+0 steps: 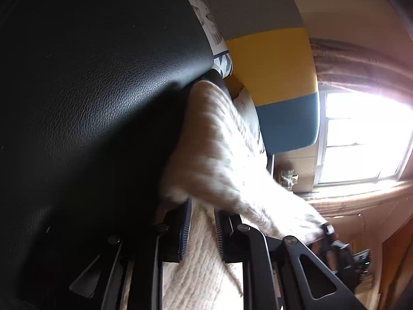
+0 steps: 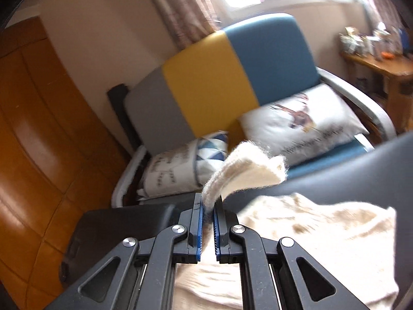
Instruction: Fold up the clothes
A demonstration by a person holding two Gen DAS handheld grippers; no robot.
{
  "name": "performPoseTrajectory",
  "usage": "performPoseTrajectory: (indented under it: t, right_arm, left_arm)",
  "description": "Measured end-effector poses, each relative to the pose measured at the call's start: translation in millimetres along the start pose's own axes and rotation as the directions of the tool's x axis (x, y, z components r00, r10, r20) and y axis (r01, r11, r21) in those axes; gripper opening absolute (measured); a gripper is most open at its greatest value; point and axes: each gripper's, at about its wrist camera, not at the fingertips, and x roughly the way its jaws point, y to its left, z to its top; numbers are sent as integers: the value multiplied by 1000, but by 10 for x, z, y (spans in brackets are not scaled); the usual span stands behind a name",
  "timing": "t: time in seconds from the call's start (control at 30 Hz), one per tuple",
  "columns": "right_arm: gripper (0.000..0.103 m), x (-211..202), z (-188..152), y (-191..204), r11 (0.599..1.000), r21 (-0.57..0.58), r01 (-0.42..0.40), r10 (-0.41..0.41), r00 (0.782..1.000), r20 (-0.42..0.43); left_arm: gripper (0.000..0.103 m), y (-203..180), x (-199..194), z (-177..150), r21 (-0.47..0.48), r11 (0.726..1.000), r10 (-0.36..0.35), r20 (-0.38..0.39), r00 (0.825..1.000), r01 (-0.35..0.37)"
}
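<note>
- Jaws: both pairs were clamped on cream knit garment (image 2: 309,235); left gripper (image 1: 202,222) mid-fabric, right gripper (image 2: 208,215) on lifted edge.
- Garment was draped over black surface (image 1: 90,90).
- Step judged: fold in hand; lifted edge to be carried across next.

A black, grained leather-like surface (image 1: 85,98) fills the left of the left wrist view and shows again as a dark band (image 2: 335,170) on the right of the right wrist view. Beyond it stands an armchair with a backrest in grey, yellow and blue panels (image 2: 222,77) and pale curved arms (image 2: 361,100). On its seat lie two white printed cushions: one with blue triangles (image 2: 180,165) on the left, one with a brown figure (image 2: 302,126) on the right. Brownish curtains (image 2: 180,2) frame a bright window (image 1: 361,139) (glare washes out the panes). Glossy orange-brown wooden panelling (image 2: 38,134) fills the left; a wooden side table (image 2: 382,67) carrying blurred small items stands far right.
</note>
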Motion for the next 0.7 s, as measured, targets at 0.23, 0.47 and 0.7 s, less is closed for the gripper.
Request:
performPoseTrajectory:
  t: [0.23,0.47,0.7]
  right_arm:
    - [7,-91,-465,-976,977,194,84,-73,995,-62]
    - [7,-154,-770,-1464,957,258,131,-112,990,-89]
    - [7,-126,-937,-1663,948,295,123,-93,989,-113]
  left_arm:
    - [16,39,-10,-31,11,1000,24,-7,1000,-24]
    - [16,168,-184,-19,-9,1000,18,-1,1000,-18]
    - [16,286,-488,-108,-68,997,-46,18,999,47]
